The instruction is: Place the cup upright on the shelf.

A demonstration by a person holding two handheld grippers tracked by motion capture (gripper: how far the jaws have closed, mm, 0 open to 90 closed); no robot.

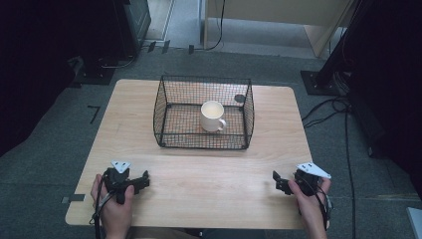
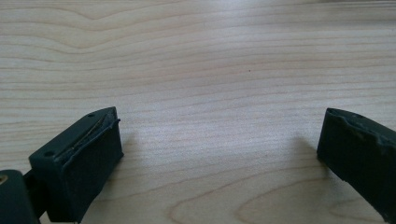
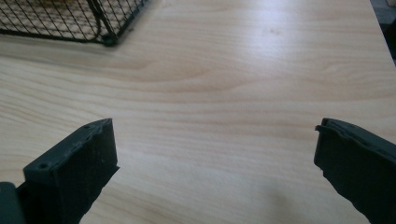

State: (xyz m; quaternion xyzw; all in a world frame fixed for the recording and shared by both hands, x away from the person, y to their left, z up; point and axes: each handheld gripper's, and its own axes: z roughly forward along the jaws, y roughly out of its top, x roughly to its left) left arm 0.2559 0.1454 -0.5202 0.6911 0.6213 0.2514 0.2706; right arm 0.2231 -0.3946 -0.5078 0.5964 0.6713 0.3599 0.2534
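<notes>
A white mug stands upright inside a black wire basket at the middle of the wooden table. My left gripper rests near the table's front left, held in a hand, far from the basket. In the left gripper view the left gripper stands open over bare wood. My right gripper sits at the front right, also in a hand. The right gripper view has the right gripper open with nothing between its jaws, and a corner of the basket lies at the upper left.
The table's front edge runs just behind both hands. Grey carpet surrounds the table, with cables on the floor to the right and dark equipment stands at the back.
</notes>
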